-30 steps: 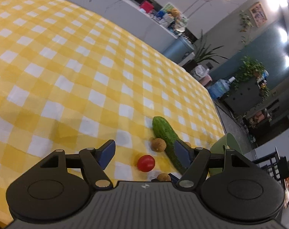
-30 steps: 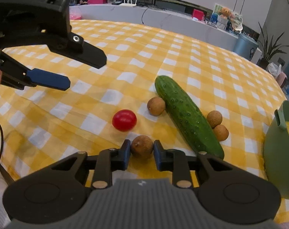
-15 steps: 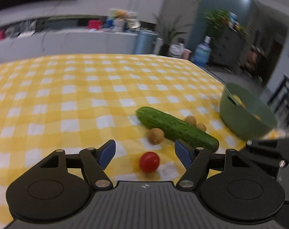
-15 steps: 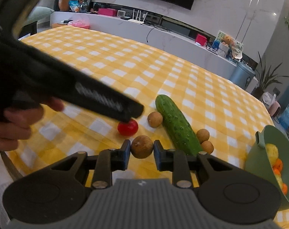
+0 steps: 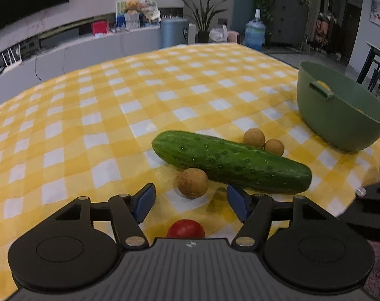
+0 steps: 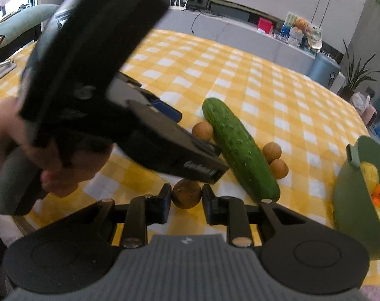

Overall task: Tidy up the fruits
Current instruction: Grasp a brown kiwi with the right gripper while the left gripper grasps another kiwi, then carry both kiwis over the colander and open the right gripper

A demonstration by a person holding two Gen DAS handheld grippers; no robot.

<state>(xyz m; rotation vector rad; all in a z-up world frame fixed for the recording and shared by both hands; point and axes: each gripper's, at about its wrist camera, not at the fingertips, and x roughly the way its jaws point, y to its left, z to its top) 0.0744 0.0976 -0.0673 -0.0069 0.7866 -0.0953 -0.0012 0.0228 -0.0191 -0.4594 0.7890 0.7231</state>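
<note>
A table (image 5: 89, 115) covered in a yellow and white checked cloth filled both views. In the left wrist view, the left claw (image 5: 191, 202) stood wide at the bottom of the frame, its blue-padded jaws having just been closing a little, with nothing pressed between them. A red cherry tomato (image 5: 185, 228) lay on the cloth just below the gap, partly hidden by the claw's body. Just above the gap sat a small brown round fruit (image 5: 192, 182), touching the near side of a long green cucumber (image 5: 230, 161) that ran across the centre of the frame. Two more brown fruits (image 5: 263, 142) rested together behind the cucumber, toward the right. A green bowl (image 5: 340, 115) stood at the right edge.

In the right wrist view, the right claw (image 6: 187, 199) was clamped narrow on a brown round fruit (image 6: 186, 194) at lower centre. The left claw's black body, held by a hand (image 6: 11, 140) at the left edge, crossed the upper left of the frame. The green bowl at the right edge held yellow and orange fruit (image 6: 374, 185).
</note>
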